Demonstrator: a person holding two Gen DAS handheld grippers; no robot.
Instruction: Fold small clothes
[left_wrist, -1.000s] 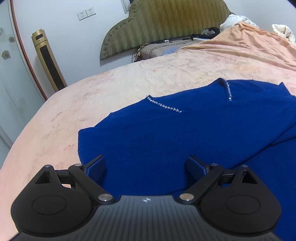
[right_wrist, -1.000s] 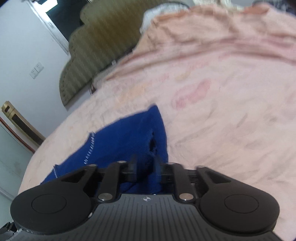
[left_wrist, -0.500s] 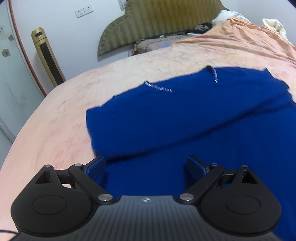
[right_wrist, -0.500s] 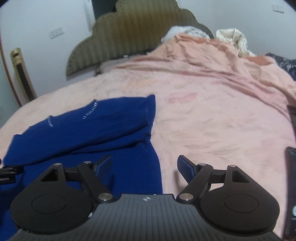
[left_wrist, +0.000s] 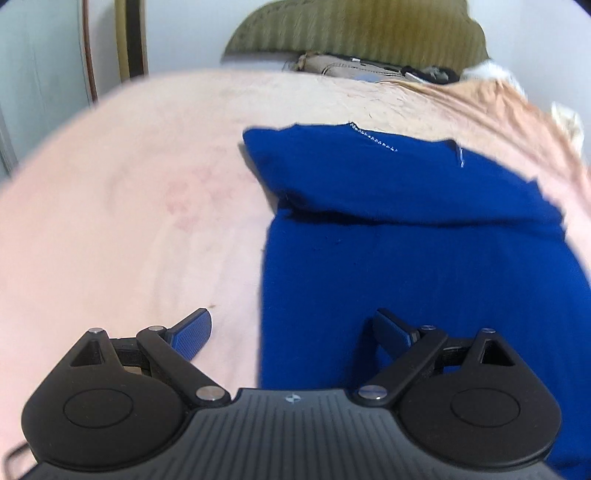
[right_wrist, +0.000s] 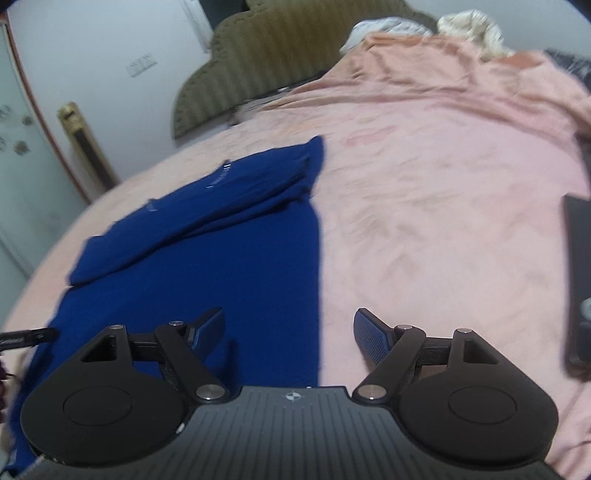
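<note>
A royal-blue knit top (left_wrist: 424, 266) lies flat on the pink bedspread, its far end folded back over itself, with a line of small silver beads (left_wrist: 373, 138) on the folded part. It also shows in the right wrist view (right_wrist: 229, 236). My left gripper (left_wrist: 291, 332) is open and empty, straddling the garment's left edge near its near end. My right gripper (right_wrist: 290, 330) is open and empty, straddling the garment's right edge. Neither touches the cloth that I can see.
The pink bedspread (left_wrist: 122, 206) covers a wide bed, rumpled at the far right (right_wrist: 461, 74). An olive padded headboard (left_wrist: 354, 29) and pillows (left_wrist: 340, 68) stand at the far end. A dark flat object (right_wrist: 578, 273) lies at the right edge. A gold tower appliance (right_wrist: 86, 147) stands by the wall.
The right gripper let go of the garment's corner and opened. The far end now lies folded over. Both grippers have drawn back toward the near end, the left one shifting to the left edge.
</note>
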